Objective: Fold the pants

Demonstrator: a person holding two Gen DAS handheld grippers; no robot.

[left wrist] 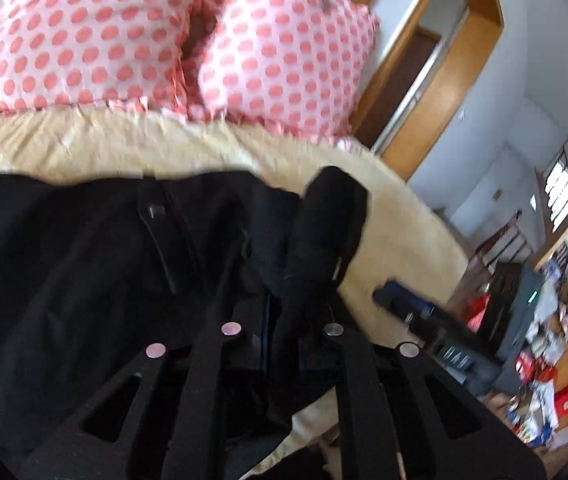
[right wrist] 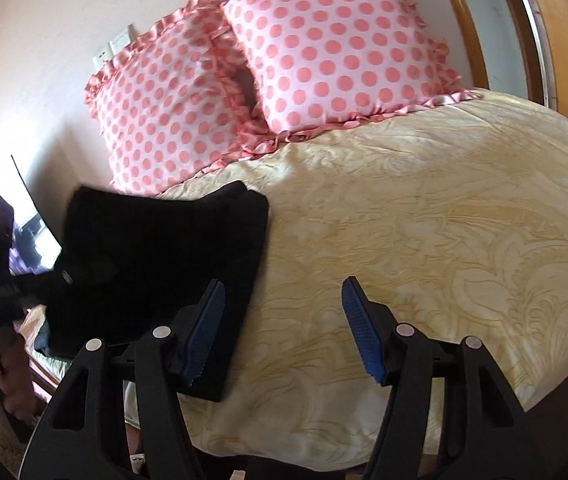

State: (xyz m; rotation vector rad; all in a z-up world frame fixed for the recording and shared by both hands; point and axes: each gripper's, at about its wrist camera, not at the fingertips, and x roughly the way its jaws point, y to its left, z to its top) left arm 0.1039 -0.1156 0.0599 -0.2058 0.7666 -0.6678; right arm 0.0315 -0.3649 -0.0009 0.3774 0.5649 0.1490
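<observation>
On the cream patterned bedspread (right wrist: pixel 424 220), below two pink dotted pillows (right wrist: pixel 324 52), lie the black pants (right wrist: pixel 156 256). Left gripper (left wrist: pixel 304 280) is clamped on a bunched fold of them; right gripper (right wrist: pixel 282 332) hangs wide, empty, beside their edge.

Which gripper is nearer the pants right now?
Left. The left gripper is clamped on the black pants; the right gripper hangs open beside them over the bedspread.

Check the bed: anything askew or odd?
Mostly tidy. The pants lie folded near the bed's left edge, but one bunched bit stands up, pinched in the left tongs. Right tongs open, empty.
</observation>
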